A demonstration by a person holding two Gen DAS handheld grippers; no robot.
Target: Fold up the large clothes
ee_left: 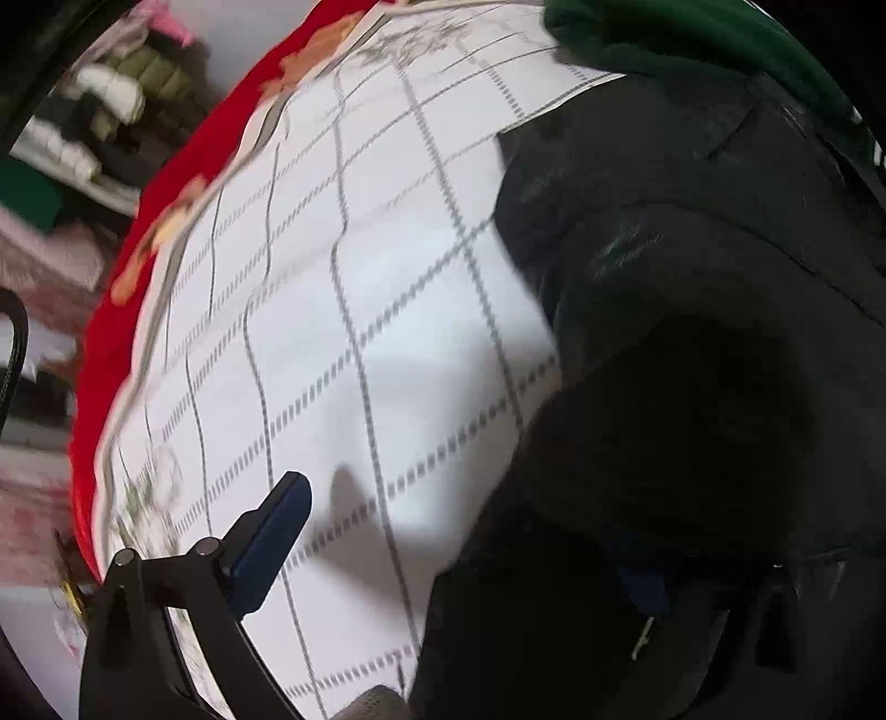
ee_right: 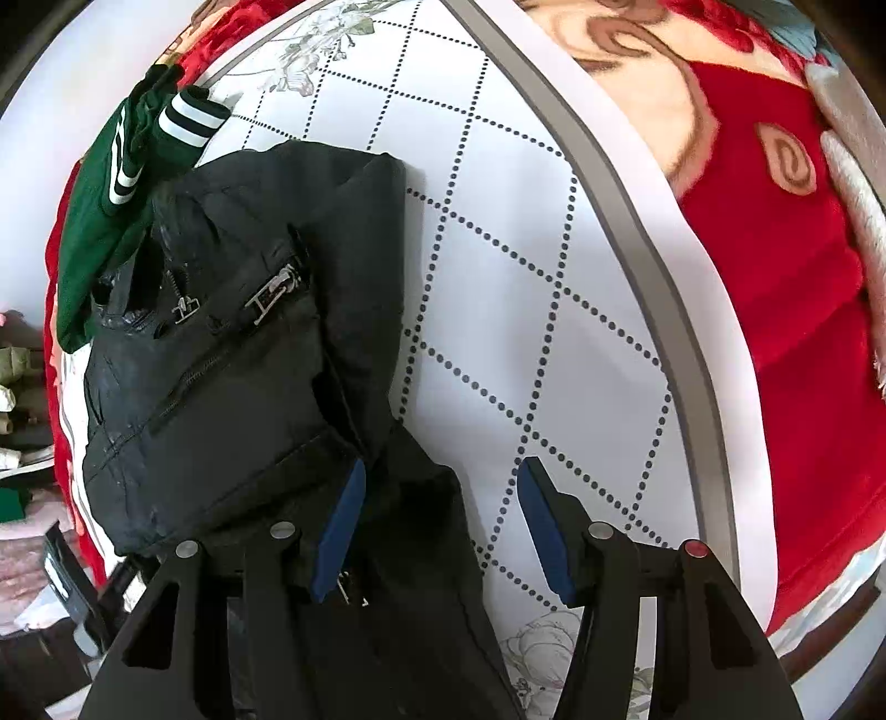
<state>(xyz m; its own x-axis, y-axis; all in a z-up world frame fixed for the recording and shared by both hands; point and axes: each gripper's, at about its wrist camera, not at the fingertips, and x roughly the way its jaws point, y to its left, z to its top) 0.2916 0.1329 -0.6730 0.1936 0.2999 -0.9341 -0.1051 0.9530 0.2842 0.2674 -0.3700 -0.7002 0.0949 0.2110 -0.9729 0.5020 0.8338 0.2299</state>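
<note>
A black padded jacket [ee_right: 221, 360] with metal zip pulls lies crumpled on a white quilted sheet [ee_right: 526, 288]. In the left wrist view the jacket [ee_left: 692, 360] fills the right half. My left gripper [ee_left: 454, 559] is open wide just above the sheet [ee_left: 343, 288]. Its left finger [ee_left: 271, 543] is bare over the white cloth, and its right finger is mostly hidden under the jacket's edge. My right gripper [ee_right: 443, 531] is open and points down at the jacket's near end. A fold of black cloth lies between its fingers beside the left pad [ee_right: 338, 531], and neither pad presses on it.
A green garment [ee_right: 105, 210] with white-striped cuffs lies at the jacket's far end, also the green garment [ee_left: 692, 44] at top right. A red floral blanket [ee_right: 786, 288] surrounds the sheet. Shelves of folded clothes [ee_left: 111, 105] stand beyond the bed's edge.
</note>
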